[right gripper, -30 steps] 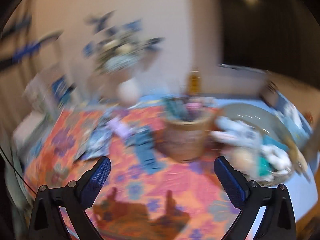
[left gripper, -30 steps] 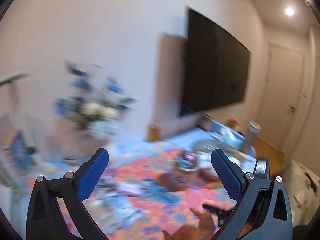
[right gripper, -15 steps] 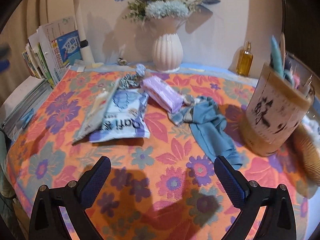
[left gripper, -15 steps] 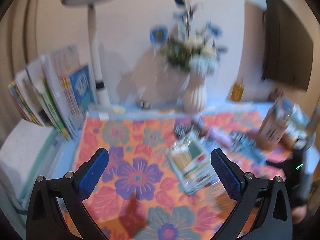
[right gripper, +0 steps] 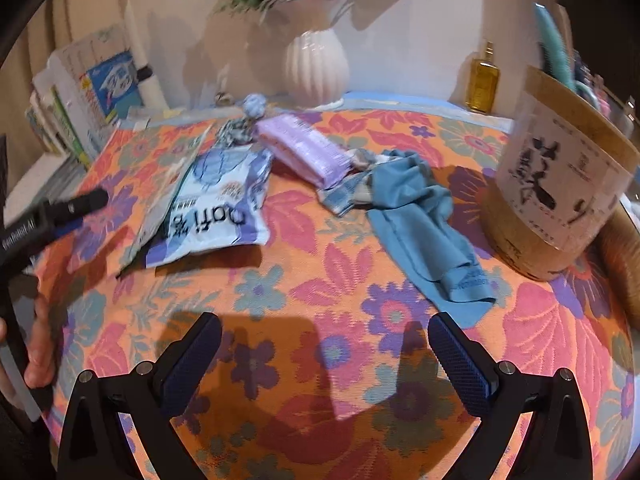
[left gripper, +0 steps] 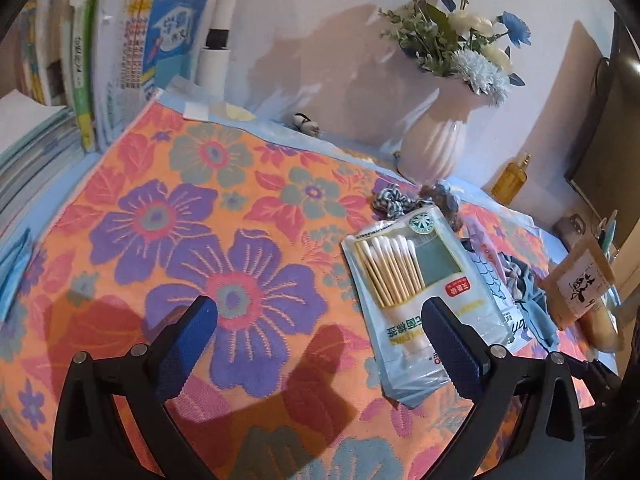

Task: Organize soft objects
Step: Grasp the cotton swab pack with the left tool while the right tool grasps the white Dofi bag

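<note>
Nearest the cameras, the left claw (left gripper: 320, 330) hangs with its blue pads spread wide and nothing between them, above the floral cloth (left gripper: 192, 216) that covers the surface; its right pad overlaps the near end of the cotton-swab packet (left gripper: 412, 292). The right claw (right gripper: 325, 348) likewise stands wide open and empty over bare cloth (right gripper: 328, 288) near the front edge of the surface. At the left edge of the right wrist view, part of the left tool's dark body and the hand (right gripper: 38, 344) gripping it are visible.

Mid-surface, the soft items lie in a loose group. The blue cloth (right gripper: 424, 220) lies crumpled, its near end just beyond the right claw's right pad. Touching its far end is a small checked fabric (right gripper: 344, 196), and against that lies the lilac tissue pack (right gripper: 308, 148). To the left, a blue-and-white pouch (right gripper: 224, 208) lies flat, partly under the cotton-swab packet (right gripper: 176, 184). Beyond these sit a striped scrunchie (right gripper: 236, 132) and a blue knotted hair tie (right gripper: 254, 104).

Toward the right edge stands a labelled cylindrical holder (right gripper: 560, 200) containing tall items. Along the far edge stand a white ribbed vase (right gripper: 316, 68) with flowers, an amber bottle (right gripper: 484, 80), and, at the far left corner, upright books (left gripper: 120, 48).
</note>
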A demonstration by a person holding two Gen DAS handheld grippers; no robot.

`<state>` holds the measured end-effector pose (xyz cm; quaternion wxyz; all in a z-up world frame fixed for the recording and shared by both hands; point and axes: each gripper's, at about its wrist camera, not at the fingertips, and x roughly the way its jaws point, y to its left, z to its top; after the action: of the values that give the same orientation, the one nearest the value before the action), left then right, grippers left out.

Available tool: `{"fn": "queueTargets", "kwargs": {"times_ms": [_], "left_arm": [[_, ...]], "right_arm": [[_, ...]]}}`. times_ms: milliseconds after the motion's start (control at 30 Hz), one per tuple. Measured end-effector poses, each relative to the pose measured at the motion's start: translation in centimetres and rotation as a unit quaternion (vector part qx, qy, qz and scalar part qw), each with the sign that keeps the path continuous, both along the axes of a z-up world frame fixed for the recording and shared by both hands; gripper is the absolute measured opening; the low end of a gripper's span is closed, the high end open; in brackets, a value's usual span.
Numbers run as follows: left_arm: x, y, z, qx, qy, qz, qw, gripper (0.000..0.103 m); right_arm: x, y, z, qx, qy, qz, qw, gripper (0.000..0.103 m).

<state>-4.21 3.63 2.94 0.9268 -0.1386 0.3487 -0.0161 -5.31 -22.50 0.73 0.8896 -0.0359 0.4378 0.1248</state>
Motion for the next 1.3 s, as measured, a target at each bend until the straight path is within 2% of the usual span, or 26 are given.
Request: {"fn": "queueTargets", "kwargs": {"times_ms": [100,400,533,667,767,833,933,1033,1100,1133,1167,1200,1300], "left_arm": [[0.3,-0.6,-0.1,0.007,0.007,-0.019,0.9998,0.102],[0.2,-2.5,0.0,0.061,0.003,-0.046,0.9971,0.102],[0.3,-1.8,0.2,0.032,-0.001,-0.061,0.9976,0.102],[1.6,-1.4,0.0,-0.003,0.036,-0.062,0.9974,0.102],[2.5,-2.3,0.9,-0.029,0.044,-0.072,0.996,0.102],[3.7,-3.9,1.4,-0.016,0.062,-0.073,0.9953,0.102],[5.5,-6.7,2.0,-0.001,0.061,-0.091,0.994,0.102],[7.3,-9.2,1.5,0.048,0.068,-0.096,0.9919,0.102],[8.3,-9.5,0.6,0.074,0.08,-0.093,0.9897,0.094],[8.5,-9.1,0.5,0.063,0.08,-0.092,0.9905,0.091],[8.5,-8.2,0.5,0.039,0.081,-0.091,0.9918,0.08],[8.4,-7.1,0.4,0.015,0.086,-0.087,0.9923,0.077],[7.8,-4.8,0.0,0.018,0.088,-0.067,0.9937,0.077]], "right_arm": [[0.2,0.4,-0.4,-0.016,0.007,-0.001,1.0,0.103],[0.6,0.7,-0.9,-0.025,0.023,-0.002,0.999,0.103],[0.6,0.7,-0.8,-0.015,0.024,0.0,1.0,0.103],[0.7,0.2,-0.7,-0.004,0.024,-0.005,1.0,0.103],[0.6,0.4,-0.7,-0.008,0.022,-0.005,1.0,0.103],[0.6,0.5,-0.6,-0.003,0.021,0.005,1.0,0.103],[0.7,0.3,-0.6,0.012,0.024,0.008,1.0,0.103],[0.8,-0.6,-0.5,0.037,0.023,0.005,0.999,0.103],[0.8,-1.0,-0.4,0.051,0.022,0.002,0.998,0.103],[0.8,-1.2,-0.4,0.057,0.022,-0.001,0.998,0.103],[0.9,-1.4,-0.4,0.066,0.022,-0.002,0.998,0.103],[0.8,-1.5,-0.3,0.071,0.022,-0.002,0.997,0.103],[0.8,-1.5,-0.3,0.078,0.024,-0.003,0.997,0.103]]}}
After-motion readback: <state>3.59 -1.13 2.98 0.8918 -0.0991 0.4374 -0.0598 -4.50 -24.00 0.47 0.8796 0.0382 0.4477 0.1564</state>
